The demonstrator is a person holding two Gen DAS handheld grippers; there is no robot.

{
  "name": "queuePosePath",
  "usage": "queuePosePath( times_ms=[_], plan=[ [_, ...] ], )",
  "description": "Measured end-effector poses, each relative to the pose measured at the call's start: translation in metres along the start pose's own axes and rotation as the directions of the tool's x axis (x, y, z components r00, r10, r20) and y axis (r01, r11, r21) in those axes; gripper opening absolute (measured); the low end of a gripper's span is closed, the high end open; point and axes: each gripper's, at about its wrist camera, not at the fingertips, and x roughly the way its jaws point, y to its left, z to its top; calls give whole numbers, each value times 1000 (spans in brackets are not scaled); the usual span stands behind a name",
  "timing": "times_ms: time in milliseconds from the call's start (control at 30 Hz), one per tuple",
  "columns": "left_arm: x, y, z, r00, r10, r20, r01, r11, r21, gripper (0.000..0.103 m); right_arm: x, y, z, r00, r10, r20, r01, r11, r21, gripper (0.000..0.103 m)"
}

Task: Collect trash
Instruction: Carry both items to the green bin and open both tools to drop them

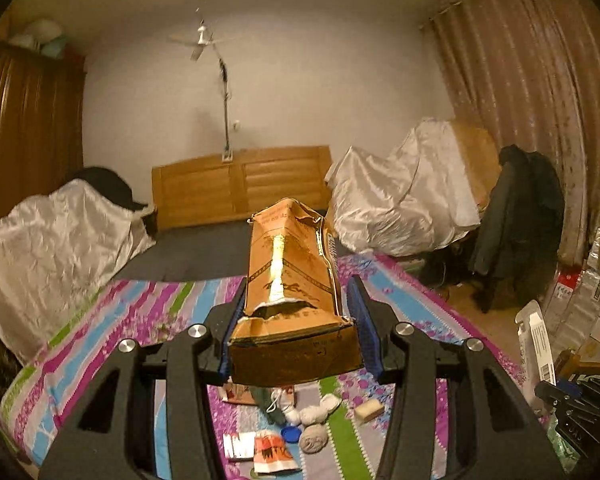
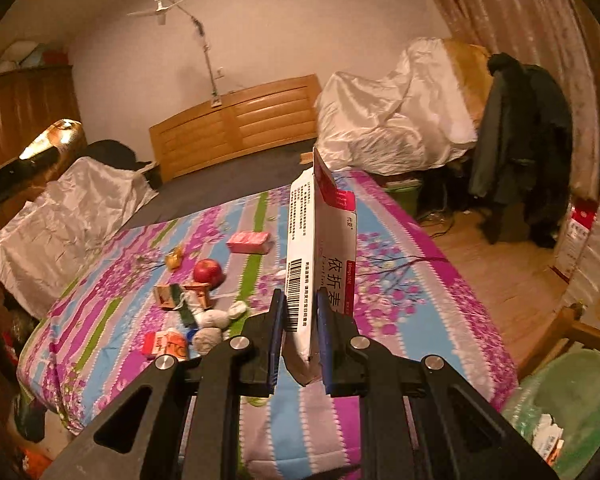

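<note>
Left gripper (image 1: 298, 312): clamped on a brown carton (image 1: 296, 292), pads pressing both long sides. Long, boxy cardboard, glossy with a bright glare streak down the top face, torn open near the jaws with a ragged hole and white inner ply showing; far end crushed and flapped open. Dark printing on top, too blurred to read. Carried above the bed (image 1: 148, 304).

Right gripper (image 2: 300, 332): narrow, closed on a flat white box (image 2: 320, 256) standing on edge between the pads and reaching out ahead of them. Thin paperboard, smooth; red band along the far top edge and down one side. Barcode just ahead of the left pad, rows of small black print beyond it, large Chinese characters "依折" on the face toward the right pad.

Below and to the right of the right jaws: a green bin (image 2: 580, 392), translucent liner inside, scraps of white and orange packaging in it.

Ahead and left of the right jaws, on the striped floral sheet: pink carton (image 2: 249, 242), red apple (image 2: 208, 271), yellow wrapper (image 2: 174, 260), small brown boxes (image 2: 184, 296), grey crumpled balls (image 2: 210, 326), orange-and-white carton (image 2: 166, 346). Beneath the left jaws: the same balls, a blue cap (image 1: 291, 435), a beige block (image 1: 369, 409).
</note>
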Motion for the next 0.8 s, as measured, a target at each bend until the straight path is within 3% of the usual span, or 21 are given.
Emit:
queuePosePath(
  times_ms=[433, 533, 600, 700, 800],
  plan=[
    [-17, -66, 12, 996, -51, 71, 43, 993, 107, 46, -30, -72, -11, 995, -88, 48, 83, 992, 100, 17],
    [-15, -88, 12, 993, -96, 63, 88, 988, 130, 46, -41, -94, -13, 990, -127, 60, 118, 984, 131, 17],
    [-8, -106, 10, 984, -173, 34, 167, 977, 131, 46, -52, -109, -16, 983, -168, 68, 156, 976, 152, 17],
    [7, -140, 2, 943, -331, -44, 334, 936, 109, 46, -77, -145, -20, 962, -259, 85, 238, 950, 203, 17],
    [21, -184, -13, 865, -486, -122, 498, 862, 98, 46, -108, -188, -27, 925, -369, 86, 336, 903, 268, 17]
  ],
)
